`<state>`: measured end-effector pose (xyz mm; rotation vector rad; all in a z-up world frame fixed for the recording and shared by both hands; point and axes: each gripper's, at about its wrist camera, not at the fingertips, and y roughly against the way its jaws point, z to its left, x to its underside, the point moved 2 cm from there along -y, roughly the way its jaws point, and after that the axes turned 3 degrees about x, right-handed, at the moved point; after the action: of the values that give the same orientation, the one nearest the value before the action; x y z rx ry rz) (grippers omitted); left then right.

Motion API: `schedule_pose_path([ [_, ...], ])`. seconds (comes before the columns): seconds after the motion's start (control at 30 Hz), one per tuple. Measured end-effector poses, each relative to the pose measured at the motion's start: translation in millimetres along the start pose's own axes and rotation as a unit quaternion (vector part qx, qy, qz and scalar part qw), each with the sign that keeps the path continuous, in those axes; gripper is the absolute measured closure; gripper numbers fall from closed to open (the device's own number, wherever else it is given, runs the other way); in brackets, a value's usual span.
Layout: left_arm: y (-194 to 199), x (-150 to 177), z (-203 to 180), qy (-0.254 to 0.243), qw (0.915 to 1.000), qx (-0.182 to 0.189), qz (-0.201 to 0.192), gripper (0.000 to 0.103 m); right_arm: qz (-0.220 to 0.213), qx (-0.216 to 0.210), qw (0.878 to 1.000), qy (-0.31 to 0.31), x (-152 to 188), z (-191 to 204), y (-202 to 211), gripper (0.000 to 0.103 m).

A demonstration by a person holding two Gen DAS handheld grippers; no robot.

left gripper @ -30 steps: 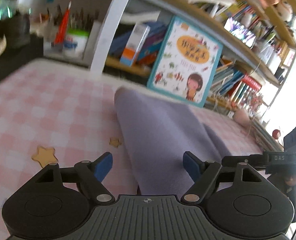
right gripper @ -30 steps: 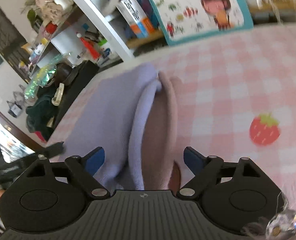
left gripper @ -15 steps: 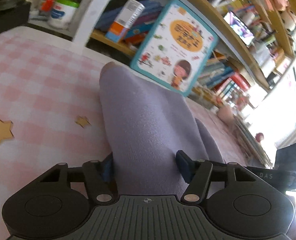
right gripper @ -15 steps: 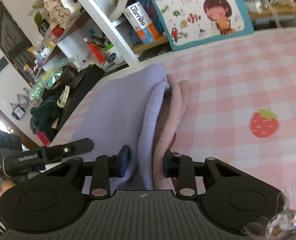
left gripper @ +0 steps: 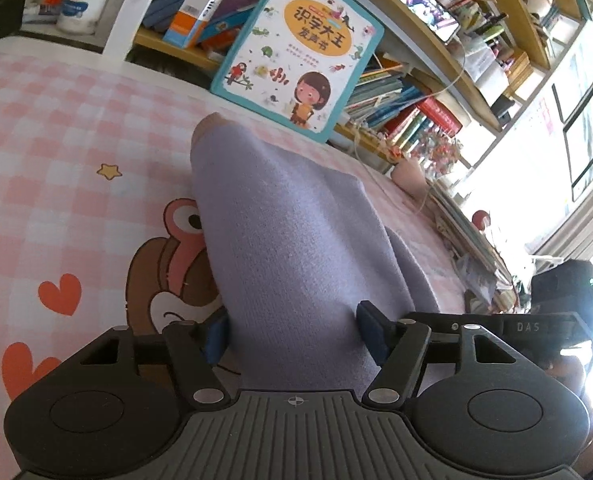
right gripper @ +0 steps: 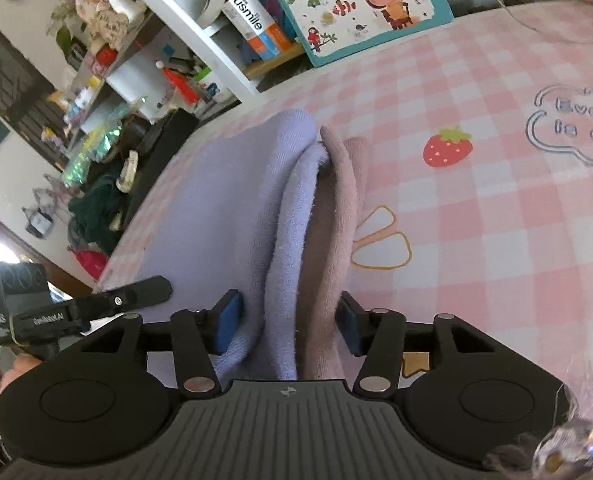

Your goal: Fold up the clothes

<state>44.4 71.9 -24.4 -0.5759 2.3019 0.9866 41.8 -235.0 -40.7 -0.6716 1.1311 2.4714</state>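
- The lilac garment (left gripper: pixel 292 248) lies on the pink checked cloth (left gripper: pixel 56 128) that covers the table, stretching from both grippers away toward the bookshelf.
- From the right wrist view the garment (right gripper: pixel 224 216) shows folded layers, with a dusty-pink inner face (right gripper: pixel 336 200) open along its right edge.
- The left gripper (left gripper: pixel 292 336) has its blue-padded fingers (left gripper: pixel 370 332) pressed against the two sides of a raised ridge of the knit; the fabric fills the gap between them, so it has hold of the garment.
- The right gripper (right gripper: pixel 286 320) stands the same way: its blue pads (right gripper: pixel 228 320) squeeze the bunched lilac and pink layers between them, jaws partly closed on the cloth.
- Each gripper shows at the edge of the other's view, just beside, at the near end of the garment.
- A picture book (left gripper: pixel 296 48) with a cartoon girl leans upright against the shelf beyond the garment's far end, apart from it.
- A printed strawberry (right gripper: pixel 448 152) sits on the cloth to the right of the garment, near but not covered.
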Motion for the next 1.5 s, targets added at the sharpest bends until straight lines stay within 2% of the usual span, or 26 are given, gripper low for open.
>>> schedule_pose_path([
  [0.07, -3, 0, 0, -0.006, 1.0, -0.003, -0.004, 0.025, -0.002, -0.006, 1.0, -0.006, 0, 0, -2, 0.054],
  [0.23, -7, 1, -2, -0.018, 0.9997, -0.011, -0.014, 0.025, -0.006, -0.015, 1.0, -0.005, -1, 2, -6, 0.056],
  [0.4, -3, 3, -11, -0.038, 0.9989, -0.021, -0.016, 0.043, -0.041, -0.003, 0.998, 0.044, 6, 13, 0, 0.074],
  [0.5, 3, 1, -21, -0.063, 0.9973, -0.031, -0.02, 0.047, -0.062, -0.002, 0.995, 0.075, 9, 22, 7, 0.076],
  [0.6, 6, -10, -26, -0.078, 0.996, -0.033, -0.029, 0.047, -0.077, -0.001, 0.992, 0.097, 5, 30, 9, 0.076],
  [0.9, -19, -75, -9, -0.086, 0.9943, -0.042, -0.047, 0.047, -0.112, 0.009, 0.986, 0.123, -55, 36, -16, 0.076],
  [1.2, -75, -140, 21, -0.107, 0.9874, -0.085, -0.08, 0.048, -0.124, 0.033, 0.986, 0.107, -128, 22, -78, 0.076],
  [1.5, -113, -166, 51, -0.086, 0.9882, -0.079, -0.1, 0.048, -0.137, 0.042, 0.985, 0.093, -166, -1, -114, 0.076],
])
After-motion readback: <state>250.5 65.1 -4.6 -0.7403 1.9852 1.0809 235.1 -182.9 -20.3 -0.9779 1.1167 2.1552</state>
